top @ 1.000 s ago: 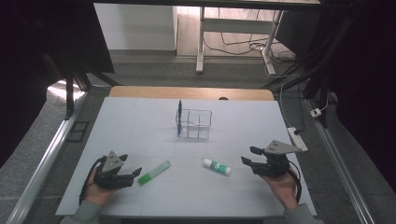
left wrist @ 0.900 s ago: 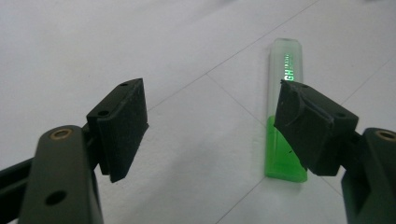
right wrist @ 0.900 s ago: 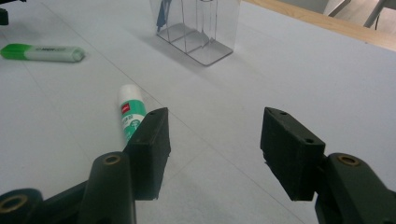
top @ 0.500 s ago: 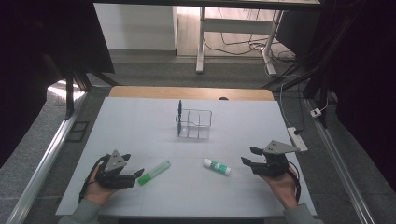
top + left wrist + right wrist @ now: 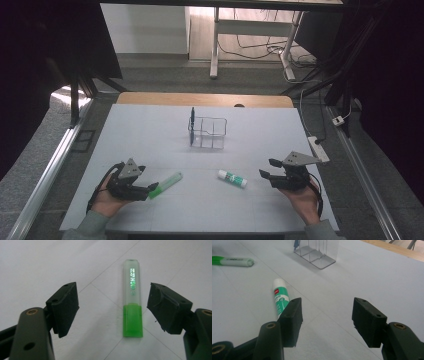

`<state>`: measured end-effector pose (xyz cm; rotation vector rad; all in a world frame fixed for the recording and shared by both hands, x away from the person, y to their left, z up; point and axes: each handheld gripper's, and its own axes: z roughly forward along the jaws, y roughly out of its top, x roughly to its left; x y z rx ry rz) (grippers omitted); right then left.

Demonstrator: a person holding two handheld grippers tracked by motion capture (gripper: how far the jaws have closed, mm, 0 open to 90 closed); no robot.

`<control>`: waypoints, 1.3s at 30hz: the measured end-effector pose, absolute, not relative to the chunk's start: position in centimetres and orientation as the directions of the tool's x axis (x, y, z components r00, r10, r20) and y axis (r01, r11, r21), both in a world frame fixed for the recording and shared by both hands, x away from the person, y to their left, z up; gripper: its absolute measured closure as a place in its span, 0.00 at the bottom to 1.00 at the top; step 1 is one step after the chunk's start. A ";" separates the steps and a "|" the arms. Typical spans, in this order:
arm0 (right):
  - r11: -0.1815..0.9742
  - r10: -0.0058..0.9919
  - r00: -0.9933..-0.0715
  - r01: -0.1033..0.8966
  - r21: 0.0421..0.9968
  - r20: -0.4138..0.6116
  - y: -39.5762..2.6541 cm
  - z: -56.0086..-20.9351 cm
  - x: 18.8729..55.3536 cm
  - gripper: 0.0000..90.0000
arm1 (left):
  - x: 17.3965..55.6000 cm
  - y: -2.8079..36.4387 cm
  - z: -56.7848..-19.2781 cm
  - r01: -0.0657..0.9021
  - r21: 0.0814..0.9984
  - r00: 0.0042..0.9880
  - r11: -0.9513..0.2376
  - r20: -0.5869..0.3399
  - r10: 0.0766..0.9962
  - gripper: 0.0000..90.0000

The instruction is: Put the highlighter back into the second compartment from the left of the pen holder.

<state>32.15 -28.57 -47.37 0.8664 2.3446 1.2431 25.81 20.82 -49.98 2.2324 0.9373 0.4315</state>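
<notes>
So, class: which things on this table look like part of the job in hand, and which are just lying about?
Likely part of the job:
- green highlighter, between the open jaws of the left gripper
- glue stick, near the open right gripper
- clear organiser, already holding a dark pen

Lying about:
- white power strip, off the table's right edge

Highlighter (image 5: 167, 184) left of glue stick (image 5: 232, 178), organizer (image 5: 209, 133) behind both, on table (image 5: 150, 130)
</notes>
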 end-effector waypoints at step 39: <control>0.446 0.666 -0.745 0.360 0.819 -0.035 -28.8 -47.4 32.3 0.45 | 28.0 16.9 -51.8 0.588 0.417 0.769 -0.693 -0.024 0.639 0.60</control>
